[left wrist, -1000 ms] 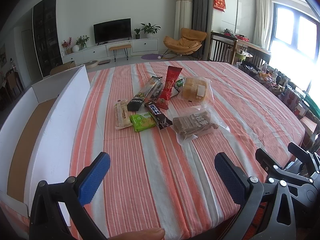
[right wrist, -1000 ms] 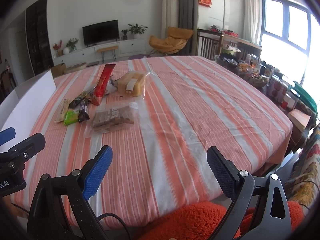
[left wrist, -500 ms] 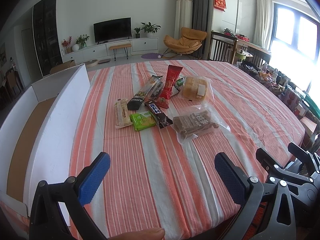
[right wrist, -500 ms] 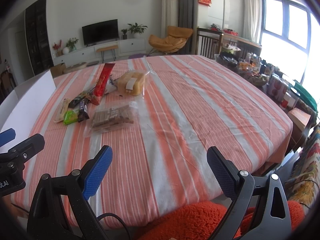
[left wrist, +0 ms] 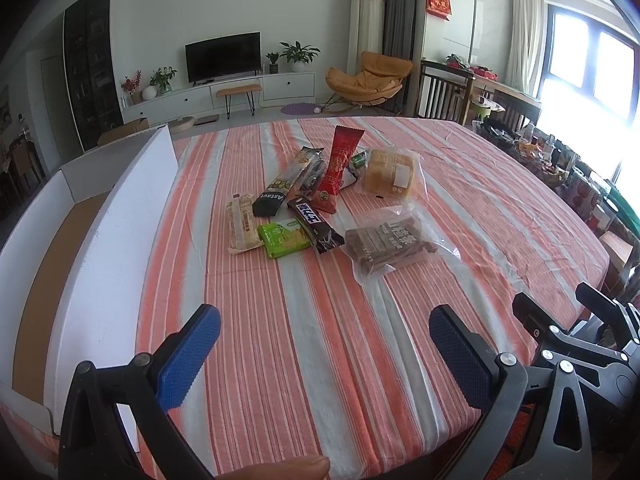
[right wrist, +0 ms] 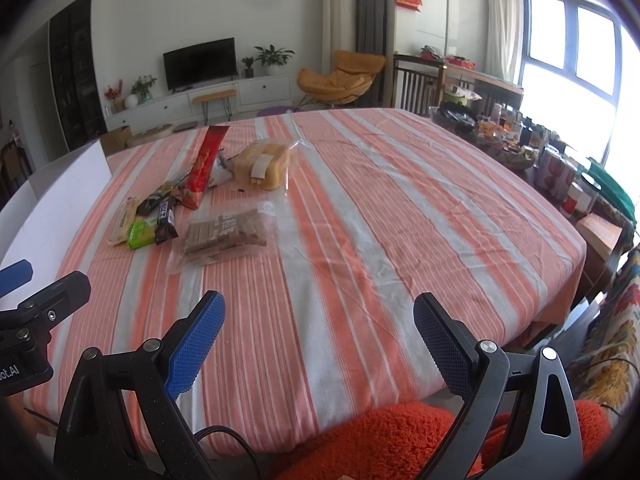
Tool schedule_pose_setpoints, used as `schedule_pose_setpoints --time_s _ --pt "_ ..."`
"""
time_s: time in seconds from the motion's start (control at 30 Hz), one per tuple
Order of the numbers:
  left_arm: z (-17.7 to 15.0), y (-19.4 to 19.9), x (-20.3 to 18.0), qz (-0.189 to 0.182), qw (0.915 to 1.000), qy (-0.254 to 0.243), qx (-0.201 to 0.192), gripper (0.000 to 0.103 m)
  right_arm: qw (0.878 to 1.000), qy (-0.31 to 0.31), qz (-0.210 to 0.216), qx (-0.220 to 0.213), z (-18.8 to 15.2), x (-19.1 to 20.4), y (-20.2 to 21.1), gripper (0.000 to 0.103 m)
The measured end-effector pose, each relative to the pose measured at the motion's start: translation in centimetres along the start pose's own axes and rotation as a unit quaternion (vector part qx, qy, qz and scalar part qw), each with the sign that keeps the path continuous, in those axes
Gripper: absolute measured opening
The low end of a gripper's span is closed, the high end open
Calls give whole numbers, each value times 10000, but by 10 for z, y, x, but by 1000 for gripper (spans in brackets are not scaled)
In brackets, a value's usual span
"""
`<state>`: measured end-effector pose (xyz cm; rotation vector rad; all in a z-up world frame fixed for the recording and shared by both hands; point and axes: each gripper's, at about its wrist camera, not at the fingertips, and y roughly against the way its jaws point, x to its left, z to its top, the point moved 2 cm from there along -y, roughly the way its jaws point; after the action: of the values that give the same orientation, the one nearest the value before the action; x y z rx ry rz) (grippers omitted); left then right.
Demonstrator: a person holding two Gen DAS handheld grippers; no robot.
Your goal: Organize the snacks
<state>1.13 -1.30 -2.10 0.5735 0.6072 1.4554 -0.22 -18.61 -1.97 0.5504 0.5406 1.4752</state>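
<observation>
Two views show the same scene. From the left wrist, the left hand-held gripper (left wrist: 324, 344) is spread wide with nothing between its blue pads, low over the near edge of the striped tabletop (left wrist: 500, 208). To its left stands a white cardboard box (left wrist: 116, 248), its brown floor bare where visible. Ahead lies the snack cluster: a black bar reading "Astavc" (left wrist: 286, 188), a red stick pack (left wrist: 338, 168), a green packet (left wrist: 285, 237), a dark bar (left wrist: 316, 224), a pale wafer pack (left wrist: 241, 226), a clear bag of brown bars (left wrist: 386, 242) with unreadable print, and bagged bread (left wrist: 390, 174). From the right wrist, the right hand-held gripper (right wrist: 320, 338) is likewise wide apart and empty; the snacks lie ahead and to its left, the brown-bar bag (right wrist: 226, 236) nearest, the bread (right wrist: 262, 166) beyond.
</observation>
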Motion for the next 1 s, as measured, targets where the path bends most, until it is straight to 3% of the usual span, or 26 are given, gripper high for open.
schedule_pose_setpoints --time_s 0.33,0.6,1.0 --pt "-4 -9 0 -127 9996 -53 236 103 10000 -7 4 6 0 0 0 97" --pt "-22 -40 4 -232 9954 -15 932 103 10000 -13 9 9 0 0 0 97" --pt "-51 -78 6 -59 9842 -200 1758 103 10000 -49 29 63 -7 1 1 97"
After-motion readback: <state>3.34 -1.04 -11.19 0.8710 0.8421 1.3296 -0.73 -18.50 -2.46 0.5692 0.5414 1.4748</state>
